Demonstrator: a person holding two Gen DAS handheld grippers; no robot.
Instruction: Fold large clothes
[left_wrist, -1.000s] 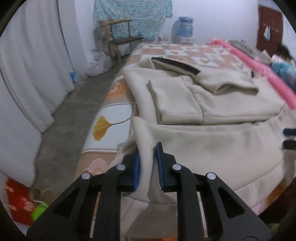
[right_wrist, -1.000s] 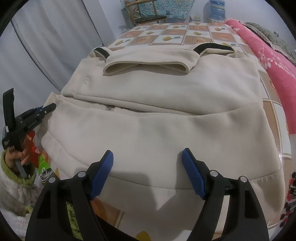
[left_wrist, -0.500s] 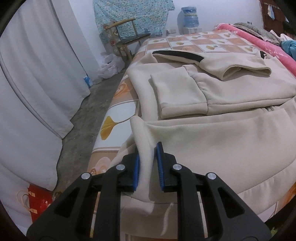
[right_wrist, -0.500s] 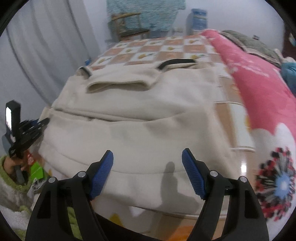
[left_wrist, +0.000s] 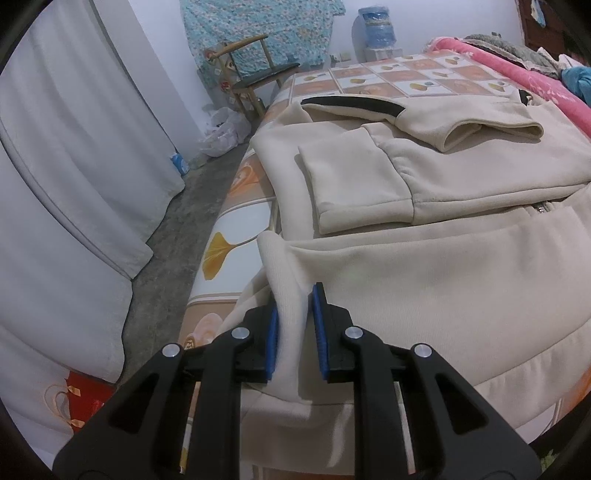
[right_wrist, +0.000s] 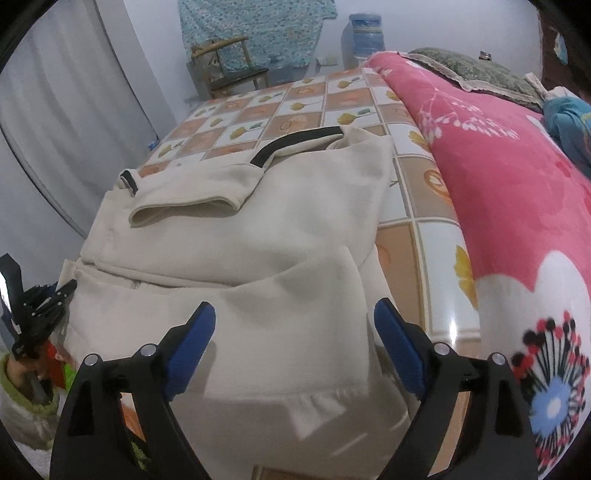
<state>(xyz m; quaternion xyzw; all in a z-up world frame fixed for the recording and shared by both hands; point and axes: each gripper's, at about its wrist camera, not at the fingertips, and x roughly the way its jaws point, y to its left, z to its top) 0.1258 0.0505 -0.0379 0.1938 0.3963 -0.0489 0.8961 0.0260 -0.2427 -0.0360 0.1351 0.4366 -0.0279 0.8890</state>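
Your left gripper (left_wrist: 291, 332) is clamped on the near corner of the cream jacket's (right_wrist: 258, 236) hem, pinning it while the jacket lies on the bed (right_wrist: 436, 236). Your right gripper (right_wrist: 295, 343), jaws just widened and holding nothing, hovers over the hem's opposite corner, probably to pinch it.

The right gripper (right_wrist: 293, 341) now stands nearer the right-hand corner of the cream garment (right_wrist: 258, 266), close to the pink blanket (right_wrist: 517, 192); its jaws have just been opening, with the hem below them, unpinched. The near right corner now shows a loose fold.
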